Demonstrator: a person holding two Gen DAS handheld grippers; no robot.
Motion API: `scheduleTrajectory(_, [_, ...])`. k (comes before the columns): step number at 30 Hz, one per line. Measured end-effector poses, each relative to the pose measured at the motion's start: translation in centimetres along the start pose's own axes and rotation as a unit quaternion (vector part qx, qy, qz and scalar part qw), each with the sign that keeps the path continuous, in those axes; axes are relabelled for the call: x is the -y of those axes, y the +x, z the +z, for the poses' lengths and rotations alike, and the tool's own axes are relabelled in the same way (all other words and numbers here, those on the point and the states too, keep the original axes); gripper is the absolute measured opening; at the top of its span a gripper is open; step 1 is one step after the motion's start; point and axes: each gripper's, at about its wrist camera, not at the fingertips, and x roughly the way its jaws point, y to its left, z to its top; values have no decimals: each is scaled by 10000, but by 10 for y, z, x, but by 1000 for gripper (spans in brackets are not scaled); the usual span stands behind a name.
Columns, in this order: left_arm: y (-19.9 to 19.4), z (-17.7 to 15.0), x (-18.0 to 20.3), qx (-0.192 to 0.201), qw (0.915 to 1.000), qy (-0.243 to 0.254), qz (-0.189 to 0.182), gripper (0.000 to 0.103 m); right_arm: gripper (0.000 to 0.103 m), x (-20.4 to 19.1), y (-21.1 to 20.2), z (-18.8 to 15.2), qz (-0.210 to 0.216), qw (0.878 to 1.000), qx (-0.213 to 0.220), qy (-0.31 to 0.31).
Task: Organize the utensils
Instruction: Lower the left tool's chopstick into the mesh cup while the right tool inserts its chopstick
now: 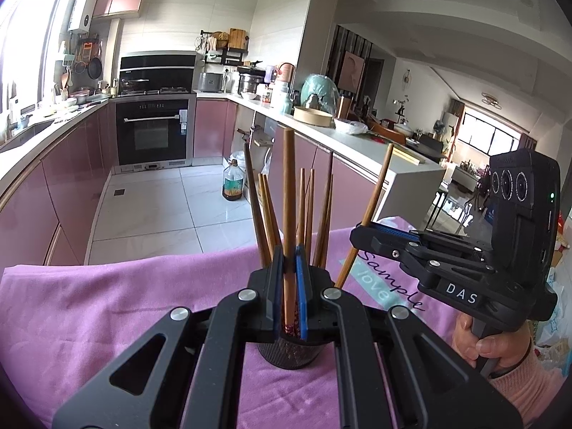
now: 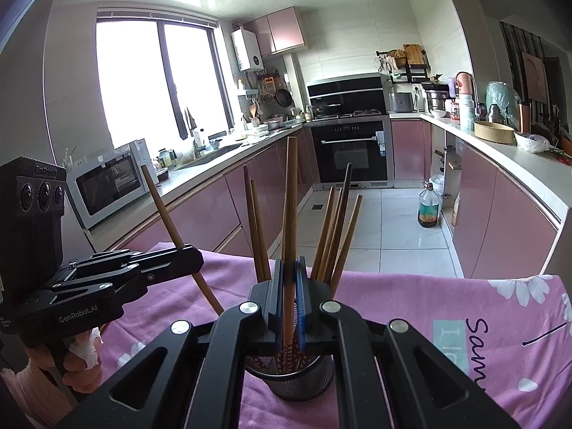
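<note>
A dark mesh utensil cup (image 1: pixel 289 352) stands on a pink cloth (image 1: pixel 107 314) and holds several brown chopsticks (image 1: pixel 264 221). My left gripper (image 1: pixel 289 261) is shut on one upright chopstick (image 1: pixel 288 193) whose lower end is in the cup. My right gripper (image 2: pixel 289 268) is shut on another upright chopstick (image 2: pixel 290 193) over the same cup (image 2: pixel 300 382). In the left wrist view the right gripper (image 1: pixel 361 239) shows at the right, clamping a slanted chopstick (image 1: pixel 375 196). In the right wrist view the left gripper (image 2: pixel 193 254) shows at the left, clamping a slanted chopstick (image 2: pixel 168 221).
The pink cloth (image 2: pixel 429 307) covers the table, with printed letters (image 2: pixel 479 350) at the right. Beyond the table edge are a tiled floor (image 1: pixel 171 207), pink cabinets (image 1: pixel 46 193), an oven (image 1: pixel 152 132) and an oil bottle (image 1: pixel 234 182). A microwave (image 2: pixel 107 186) sits on the left counter.
</note>
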Motion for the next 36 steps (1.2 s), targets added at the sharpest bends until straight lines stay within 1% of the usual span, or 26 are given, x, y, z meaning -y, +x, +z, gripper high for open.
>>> scheduleTrajectory(9, [13, -5, -5, -230, 9997, 52, 11, 7, 5, 5, 11, 0, -11, 9999, -150, 50])
scheduleTrajectory(16, [28, -3, -12, -420, 9991, 25, 6, 7, 5, 6, 22, -1, -43, 9997, -249, 76])
scheduleTrajectory(25, [43, -5, -21, -501, 9987, 12, 12, 7, 6, 8, 26, -3, -50, 9996, -252, 121])
scheduleTrajectory(36, [64, 1, -33, -518, 9986, -37, 90, 7, 6, 8, 28, -5, -68, 9995, -273, 117])
